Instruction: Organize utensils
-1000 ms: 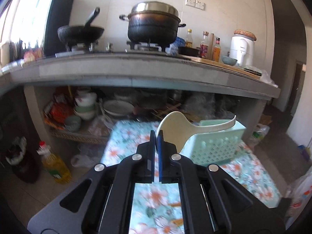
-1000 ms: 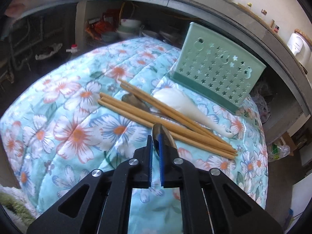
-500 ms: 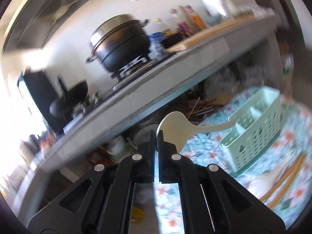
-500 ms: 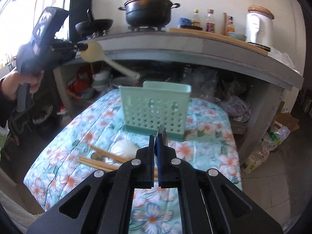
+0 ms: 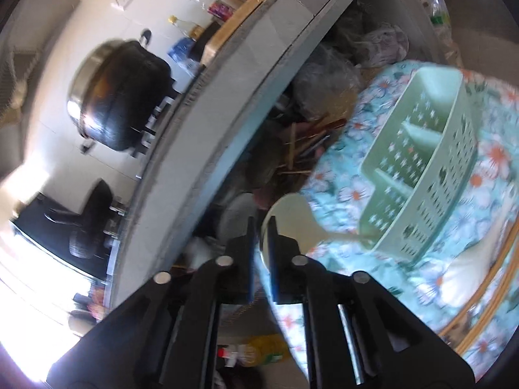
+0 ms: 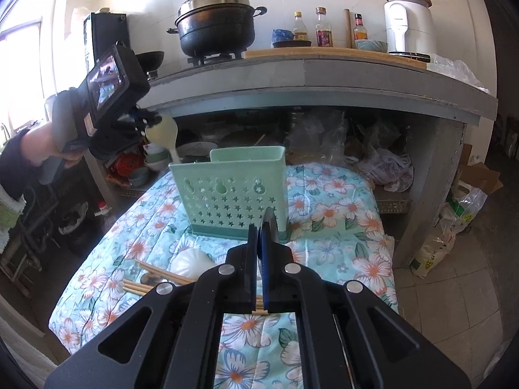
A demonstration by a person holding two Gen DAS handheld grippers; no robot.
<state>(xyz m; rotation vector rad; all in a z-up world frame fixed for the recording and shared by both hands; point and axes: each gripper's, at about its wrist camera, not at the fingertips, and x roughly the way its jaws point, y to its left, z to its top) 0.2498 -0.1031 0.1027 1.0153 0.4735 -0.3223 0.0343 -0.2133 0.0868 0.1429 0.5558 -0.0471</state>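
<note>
My left gripper (image 5: 261,230) is shut on the bowl of a cream rice paddle (image 5: 292,223); its handle tip dips into the near end of the mint green utensil caddy (image 5: 428,162). From the right wrist view the left gripper (image 6: 146,123) holds the paddle (image 6: 163,133) over the caddy's (image 6: 232,194) left end. My right gripper (image 6: 259,227) is shut on a metal spoon (image 6: 270,220), held in front of the caddy. A white paddle (image 6: 191,261), wooden chopsticks (image 6: 146,287) and another spoon lie on the floral cloth.
The floral cloth (image 6: 340,214) covers a low table. Behind it a concrete counter (image 6: 324,74) carries a black pot (image 6: 215,27), bottles and a white appliance (image 6: 408,26). Bowls and bags crowd the shelf under the counter. Bags stand on the floor at right.
My left gripper tilted and lowered the cream paddle, handle first, into the caddy's end. My right gripper lifted the spoon off the cloth and stayed facing the caddy.
</note>
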